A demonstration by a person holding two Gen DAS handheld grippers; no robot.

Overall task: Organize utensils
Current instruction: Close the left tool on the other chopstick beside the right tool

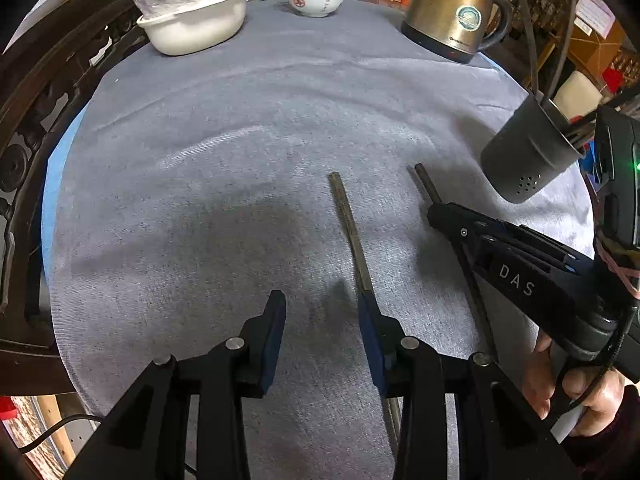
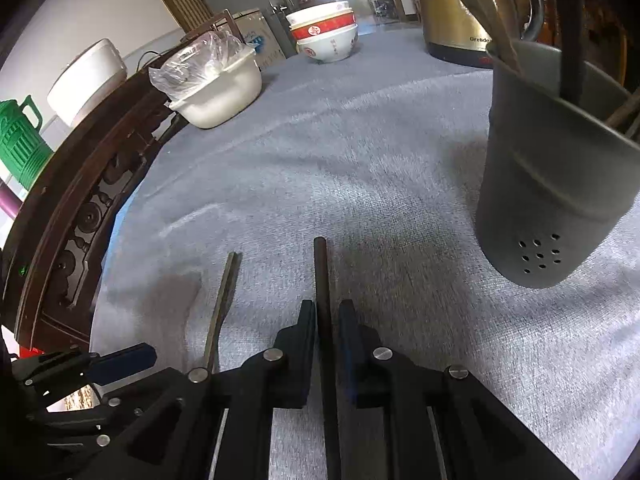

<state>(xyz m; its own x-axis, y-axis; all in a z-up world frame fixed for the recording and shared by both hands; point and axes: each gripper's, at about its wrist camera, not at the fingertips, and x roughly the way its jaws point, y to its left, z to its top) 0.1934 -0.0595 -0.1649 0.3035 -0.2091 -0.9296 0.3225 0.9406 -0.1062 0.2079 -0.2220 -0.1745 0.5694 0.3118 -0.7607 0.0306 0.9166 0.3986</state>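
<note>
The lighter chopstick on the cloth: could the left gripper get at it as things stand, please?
Probably yes: the chopstick lies beside the open left gripper, bare cloth around; the right gripper holds another one.

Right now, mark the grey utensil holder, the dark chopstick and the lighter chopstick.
Grey utensil holder (image 2: pixel 548 184): right wrist view, side wall.
Dark chopstick (image 2: pixel 321 276): right wrist view, shaft beyond the gripper.
Lighter chopstick (image 1: pixel 347 220): left wrist view, mid-shaft.

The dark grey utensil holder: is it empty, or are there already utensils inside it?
Not empty. The dark grey utensil holder stands upright, and several long utensils rise above its rim.
</note>
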